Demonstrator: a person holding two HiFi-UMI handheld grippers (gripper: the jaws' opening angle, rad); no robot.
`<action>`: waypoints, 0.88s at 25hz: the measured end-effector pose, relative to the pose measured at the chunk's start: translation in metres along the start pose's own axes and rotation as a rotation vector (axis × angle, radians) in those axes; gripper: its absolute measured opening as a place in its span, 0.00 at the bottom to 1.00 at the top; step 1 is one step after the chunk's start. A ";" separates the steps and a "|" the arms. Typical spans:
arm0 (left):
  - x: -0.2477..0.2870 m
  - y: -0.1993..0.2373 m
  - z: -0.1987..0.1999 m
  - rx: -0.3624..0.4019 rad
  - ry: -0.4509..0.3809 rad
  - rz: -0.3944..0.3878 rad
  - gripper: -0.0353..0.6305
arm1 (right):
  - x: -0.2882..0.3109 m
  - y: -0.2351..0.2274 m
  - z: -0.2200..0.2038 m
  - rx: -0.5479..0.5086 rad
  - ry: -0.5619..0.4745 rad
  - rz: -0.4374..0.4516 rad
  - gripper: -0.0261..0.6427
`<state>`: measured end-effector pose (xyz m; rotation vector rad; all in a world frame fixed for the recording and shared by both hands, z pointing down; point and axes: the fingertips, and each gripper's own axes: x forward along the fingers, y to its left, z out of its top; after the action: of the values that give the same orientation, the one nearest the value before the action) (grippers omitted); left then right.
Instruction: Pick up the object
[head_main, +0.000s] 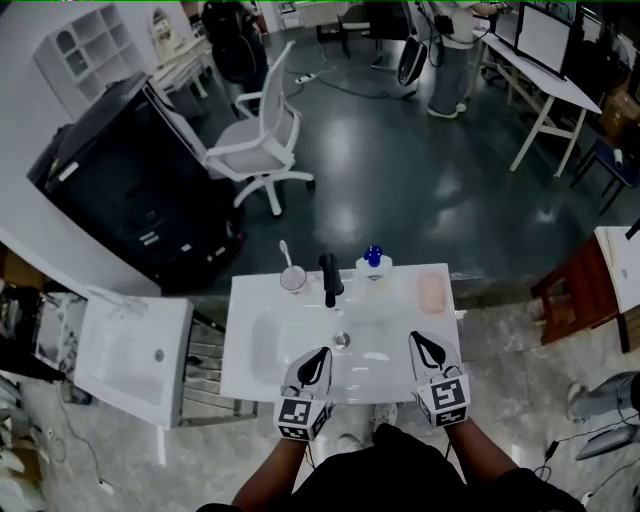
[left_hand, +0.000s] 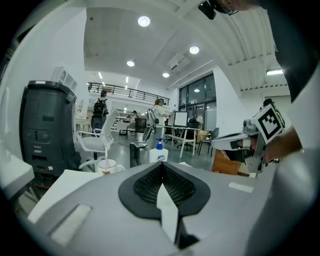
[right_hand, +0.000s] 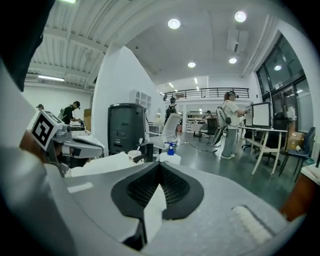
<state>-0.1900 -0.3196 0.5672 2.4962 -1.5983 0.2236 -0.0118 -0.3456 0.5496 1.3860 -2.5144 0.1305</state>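
Observation:
A white washbasin counter (head_main: 250, 345) stands below me. Along its back edge are a cup with a toothbrush (head_main: 293, 279), a black tap (head_main: 330, 278), a white bottle with a blue pump (head_main: 373, 265) and a pinkish pad (head_main: 432, 291). My left gripper (head_main: 318, 358) hovers over the basin's front, shut and empty. To its right my right gripper (head_main: 424, 345) is level with it, also shut and empty. The left gripper view shows the cup (left_hand: 106, 166), the bottle (left_hand: 158, 152) and the right gripper (left_hand: 235, 142) beyond the shut jaws. The right gripper view shows the bottle (right_hand: 170, 154) and the tap (right_hand: 146, 150).
A drain (head_main: 341, 340) sits in the basin between the grippers. A white side table (head_main: 130, 350) adjoins the counter's left. Beyond are a black cabinet (head_main: 130, 180), a white office chair (head_main: 255, 140), a brown stool (head_main: 575, 290) at the right and a standing person (head_main: 450, 60).

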 end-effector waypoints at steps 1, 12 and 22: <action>0.006 -0.002 -0.002 -0.003 0.009 -0.011 0.08 | 0.003 -0.008 -0.006 0.006 0.013 -0.019 0.04; 0.059 -0.007 -0.018 -0.019 0.084 -0.052 0.08 | 0.042 -0.072 -0.077 0.101 0.197 -0.133 0.24; 0.086 -0.010 -0.035 -0.030 0.132 -0.065 0.08 | 0.074 -0.119 -0.142 0.187 0.346 -0.246 0.61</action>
<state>-0.1470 -0.3837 0.6195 2.4510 -1.4571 0.3455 0.0776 -0.4416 0.7004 1.5749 -2.0771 0.5192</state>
